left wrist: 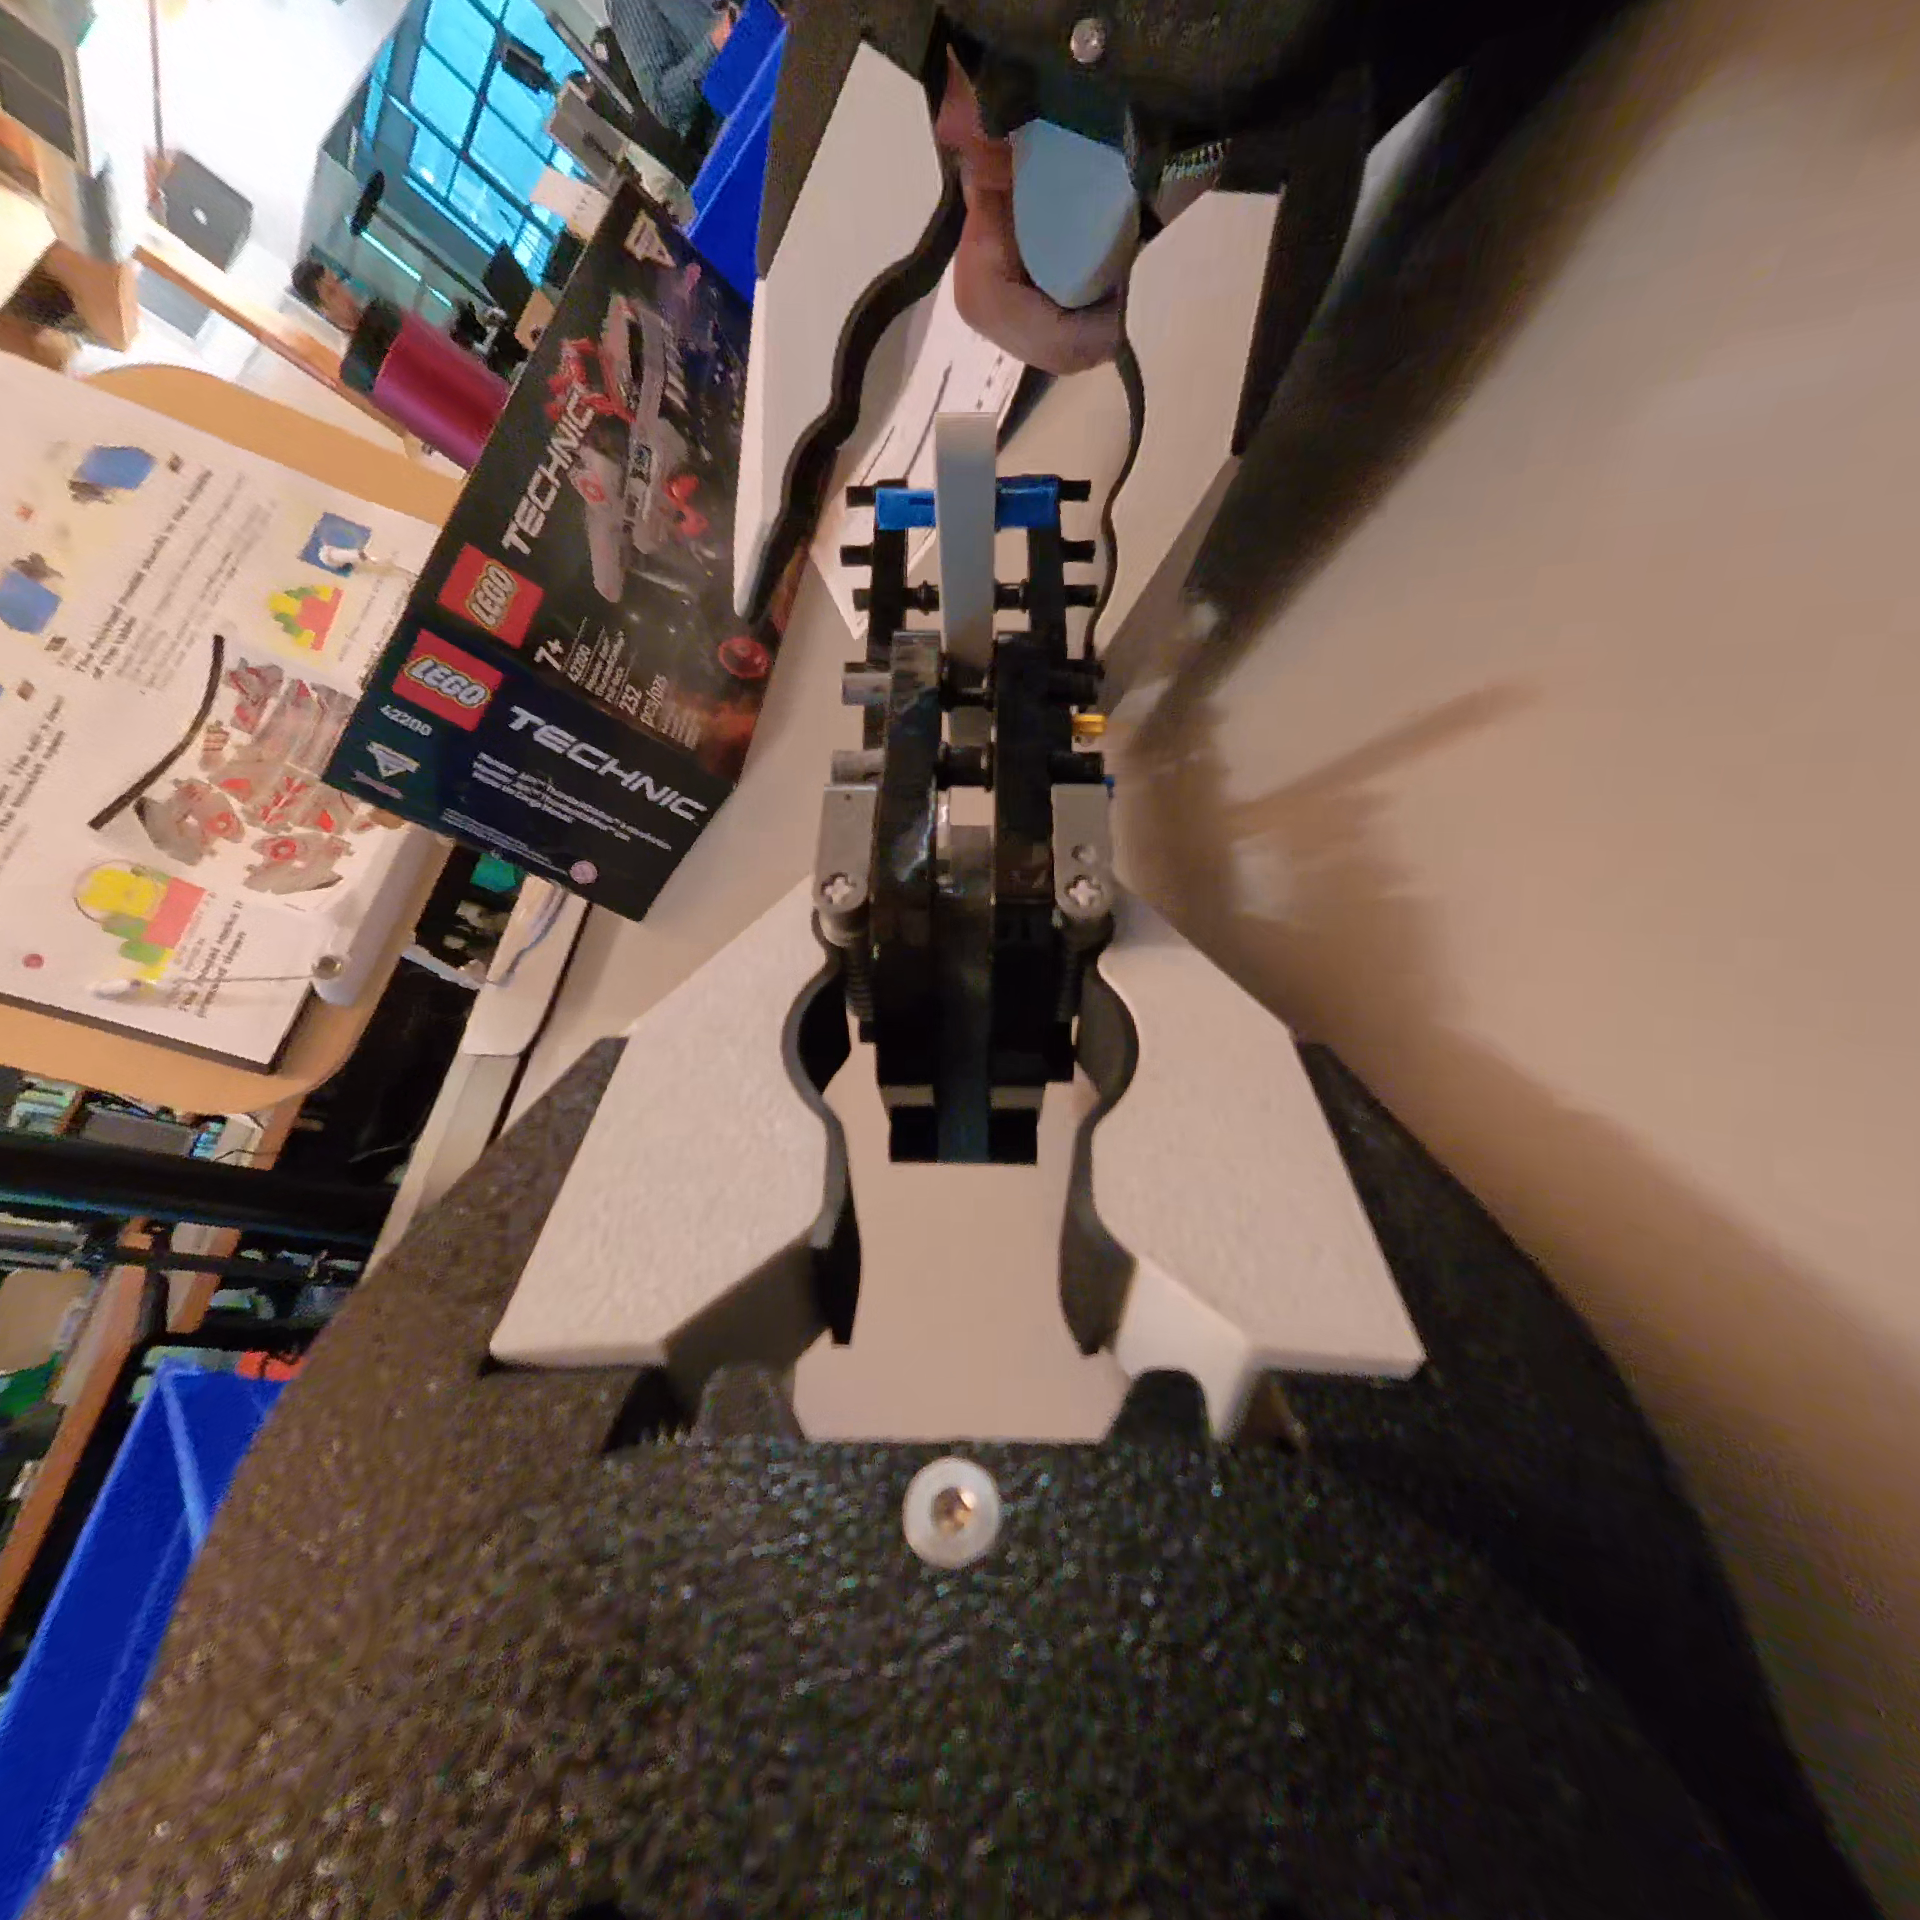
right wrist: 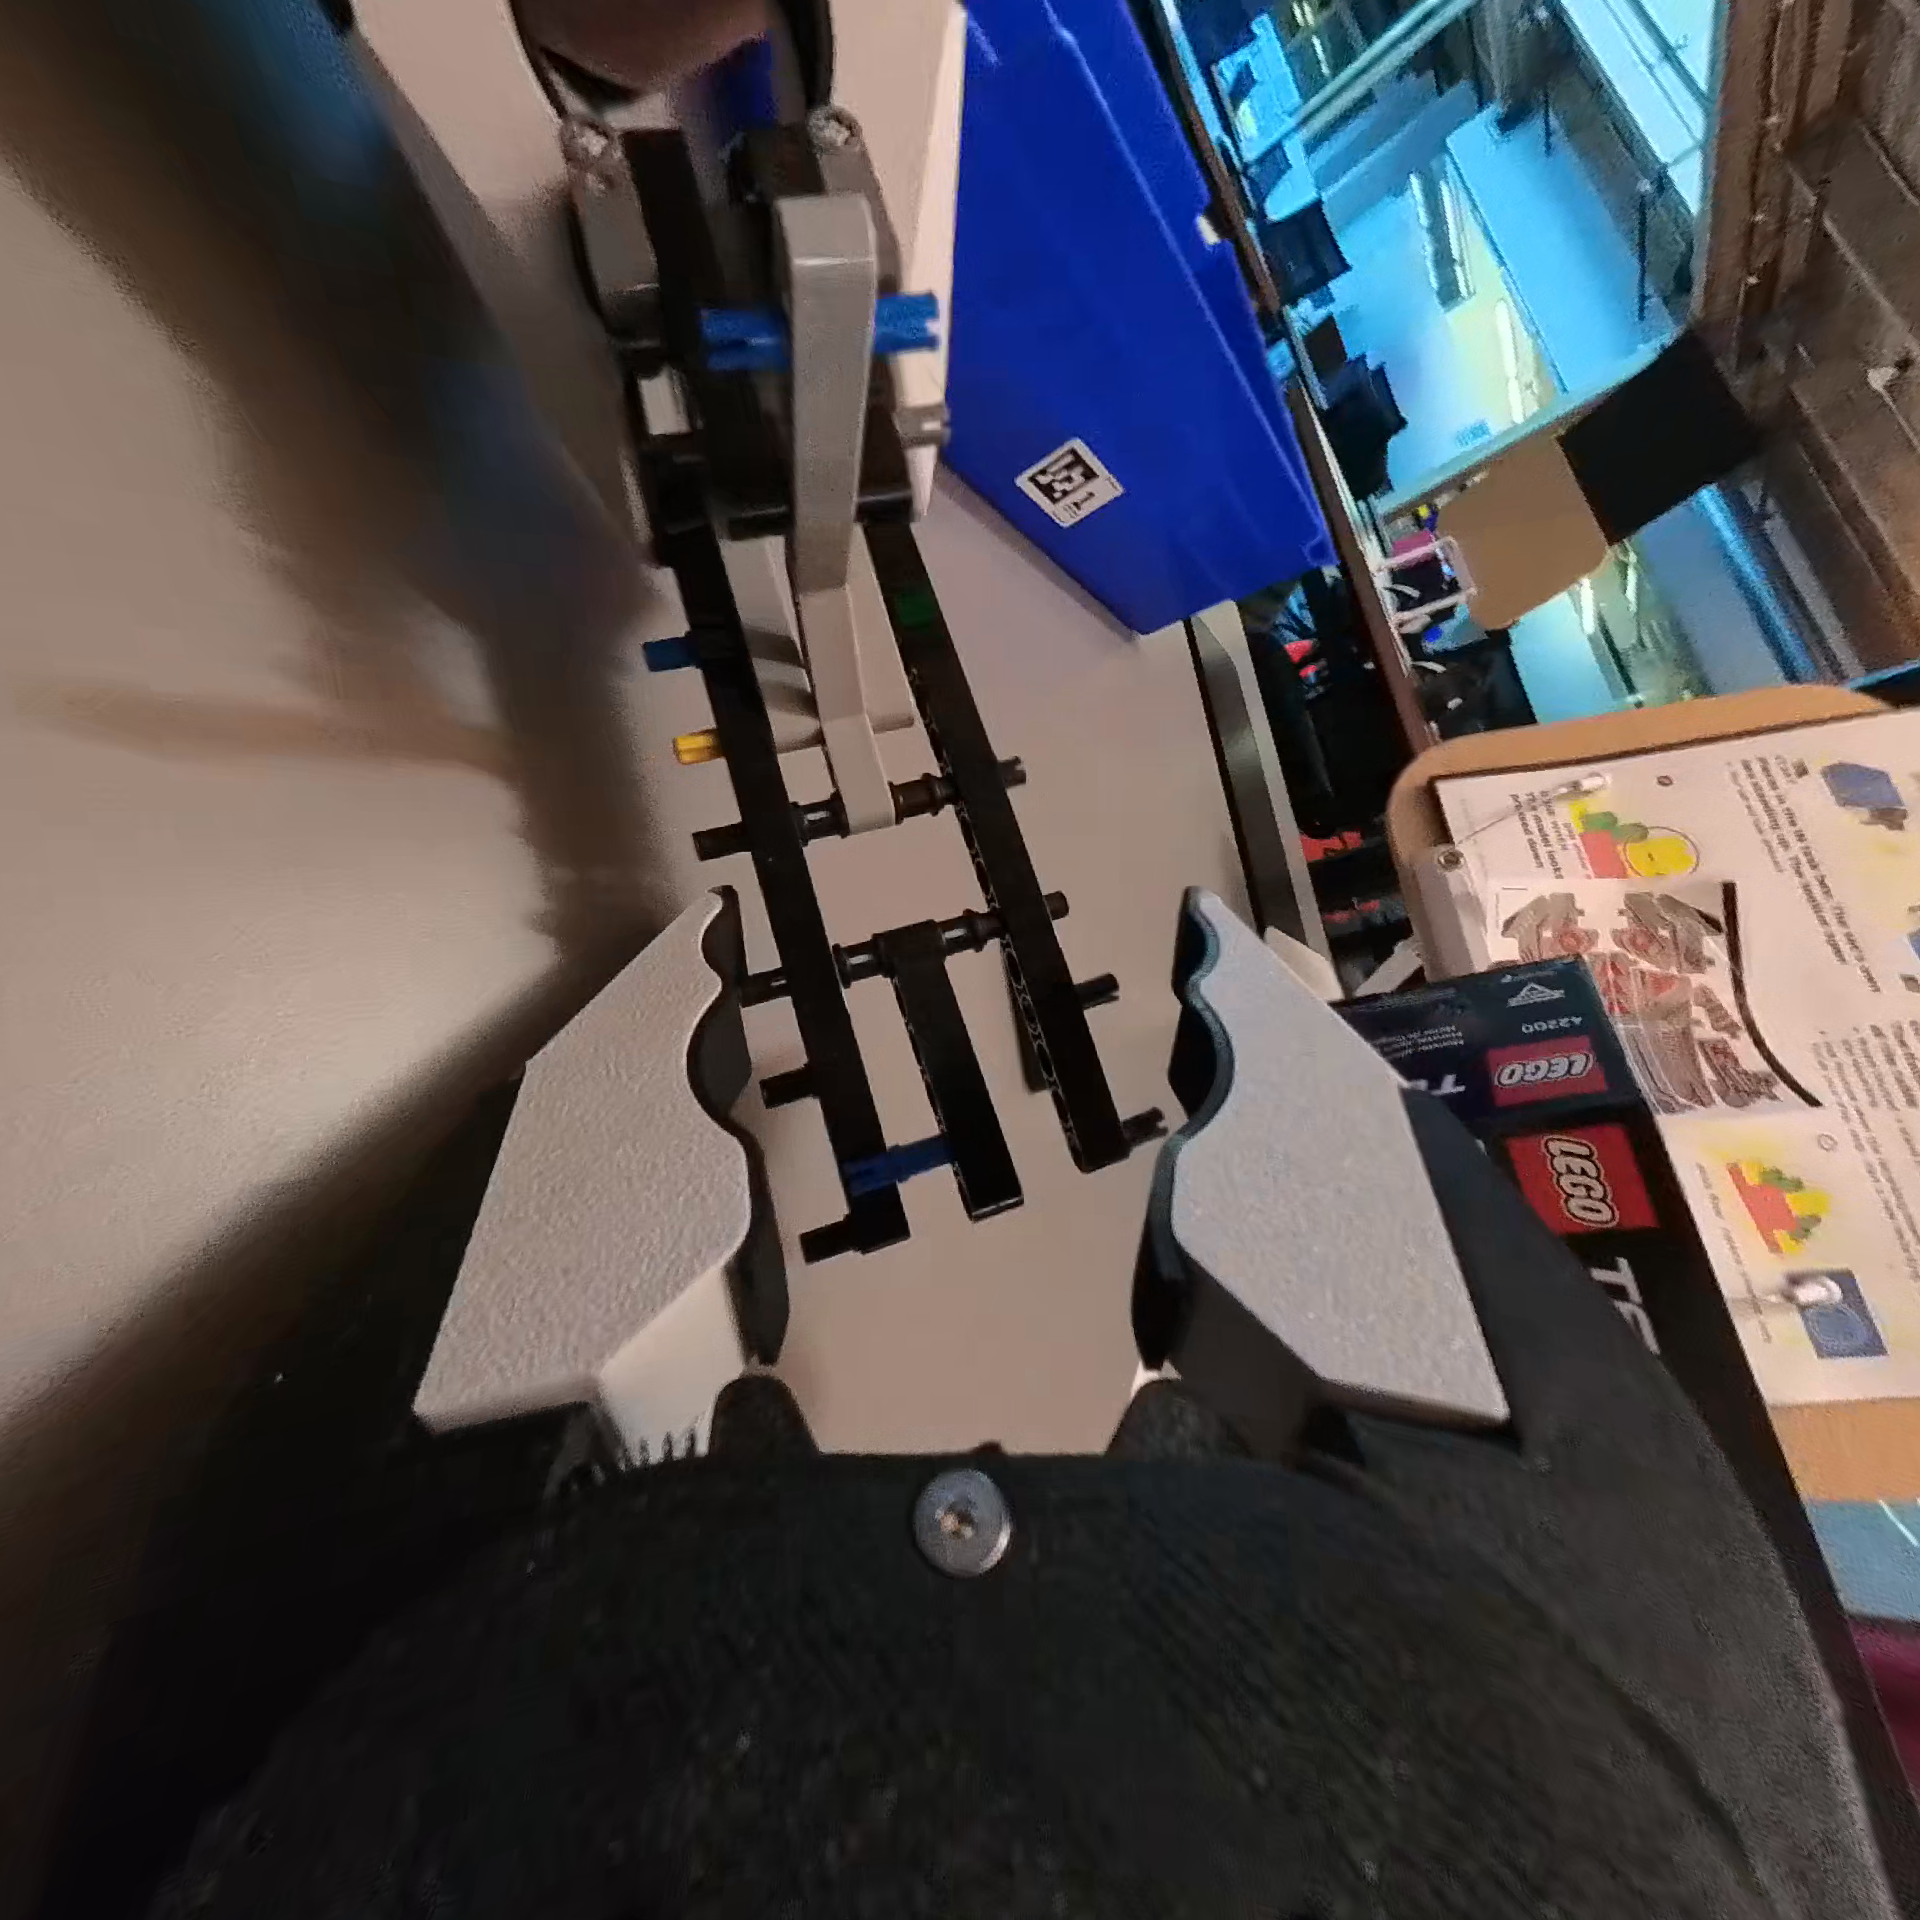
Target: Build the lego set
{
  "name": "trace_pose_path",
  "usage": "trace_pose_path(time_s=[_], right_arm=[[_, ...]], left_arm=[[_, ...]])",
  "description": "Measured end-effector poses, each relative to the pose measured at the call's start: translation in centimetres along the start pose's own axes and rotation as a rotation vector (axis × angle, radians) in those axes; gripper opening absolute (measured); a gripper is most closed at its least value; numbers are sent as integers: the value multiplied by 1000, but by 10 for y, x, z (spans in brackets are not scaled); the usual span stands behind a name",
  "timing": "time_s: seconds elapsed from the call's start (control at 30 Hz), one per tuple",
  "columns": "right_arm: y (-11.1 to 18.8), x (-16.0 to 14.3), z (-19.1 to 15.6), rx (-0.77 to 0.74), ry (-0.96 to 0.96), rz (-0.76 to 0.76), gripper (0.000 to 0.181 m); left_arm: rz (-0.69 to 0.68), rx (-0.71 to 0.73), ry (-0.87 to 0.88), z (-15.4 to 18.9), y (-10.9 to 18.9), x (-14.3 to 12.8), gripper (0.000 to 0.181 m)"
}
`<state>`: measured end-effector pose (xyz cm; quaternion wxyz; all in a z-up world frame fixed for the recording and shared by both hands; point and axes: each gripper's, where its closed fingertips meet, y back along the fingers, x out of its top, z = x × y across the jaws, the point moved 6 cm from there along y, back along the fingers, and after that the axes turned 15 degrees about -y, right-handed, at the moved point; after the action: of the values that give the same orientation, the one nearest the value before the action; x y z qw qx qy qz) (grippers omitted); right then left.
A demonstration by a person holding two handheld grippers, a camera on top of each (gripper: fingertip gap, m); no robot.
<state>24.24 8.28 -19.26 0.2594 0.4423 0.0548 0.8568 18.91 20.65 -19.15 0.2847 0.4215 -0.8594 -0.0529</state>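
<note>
**Truck Frame Started, Lots Still to Build**

While the left tool [left wrist: 961, 873] is squeezing one end of the Lego frame [right wrist: 914, 935], the build is looking only partly done. The frame is being held up in the air above the pale tabletop [right wrist: 1039, 582], between the two tools. The right tool [right wrist: 951, 1132] is standing wide open around the frame's other end, and it is gripping nothing.

So far, two long black beams are sitting side by side, and black pins are sticking out along them. A shorter black beam is hanging between them. A gray bent piece [right wrist: 831, 416] is running down the middle, and blue pins [right wrist: 904, 317] are poking out near the held end. A small yellow pin [right wrist: 694, 746] is showing on one side.

No wheels and no body panels are showing on it yet, so I am guessing most of the work is still waiting. The Lego box [left wrist: 582, 665] is standing on the tabletop, close to a blue bin [right wrist: 1101, 312].
</note>
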Motion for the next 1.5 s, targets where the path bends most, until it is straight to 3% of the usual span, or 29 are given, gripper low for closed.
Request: trace_pose_path(time_s=[0.13,0.33,0.6,1.03,1.5], right_arm=[[-1,-3,-8,55,74,-41,79],[-7,-5,-17,99,91,-36,53],[-8,-6,-13,235,-35,-100,53],[-17,-10,-5,56,136,-145,48],[-26,-10,-2,-72,203,-223,49]], left_arm=[[-27,-36,-34,4,-3,-1,38],[-46,-67,-34,8,-6,-6,38],[14,-110,62,6,-6,-11,38],[-148,-48,-204,-5,-7,2,38],[-194,-8,-267,-6,-8,-3,39]])
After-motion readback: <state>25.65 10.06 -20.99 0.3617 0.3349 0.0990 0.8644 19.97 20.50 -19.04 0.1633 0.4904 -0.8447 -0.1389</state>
